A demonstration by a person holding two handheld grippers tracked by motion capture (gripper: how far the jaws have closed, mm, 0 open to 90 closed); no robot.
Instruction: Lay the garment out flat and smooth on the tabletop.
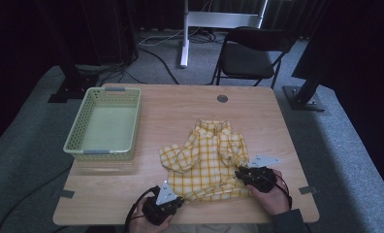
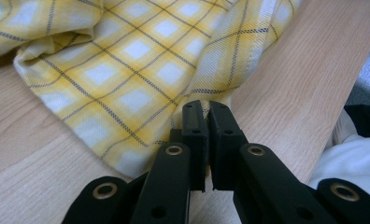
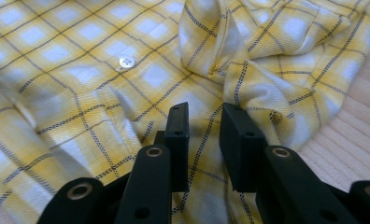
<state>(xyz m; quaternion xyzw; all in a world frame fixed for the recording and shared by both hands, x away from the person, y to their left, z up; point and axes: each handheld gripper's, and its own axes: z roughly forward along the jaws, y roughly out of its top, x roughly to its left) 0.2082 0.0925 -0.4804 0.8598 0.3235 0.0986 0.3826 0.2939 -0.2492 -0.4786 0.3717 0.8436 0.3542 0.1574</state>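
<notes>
Dark curtains and a black folding chair (image 1: 250,57) stand behind my light wooden table (image 1: 180,104), which sits on grey carpet; a pale green basket (image 1: 104,124) rests at its far left, well apart from a yellow checked shirt (image 1: 207,160) lying crumpled near the front edge, right of centre. My left gripper (image 1: 173,200) sits at the shirt's near left corner; from its own camera the jaws stand pressed together, a sliver of the hem (image 2: 199,95) seemingly caught at their tips, though I cannot tell for sure that cloth is pinched. My right gripper (image 1: 242,174) rests on the shirt's near right side; its jaws stand slightly apart, hovering over the fabric with checked cloth visible in the gap; a white button (image 3: 126,61) shows farther along the shirt; bare wood appears at the right of that view.
</notes>
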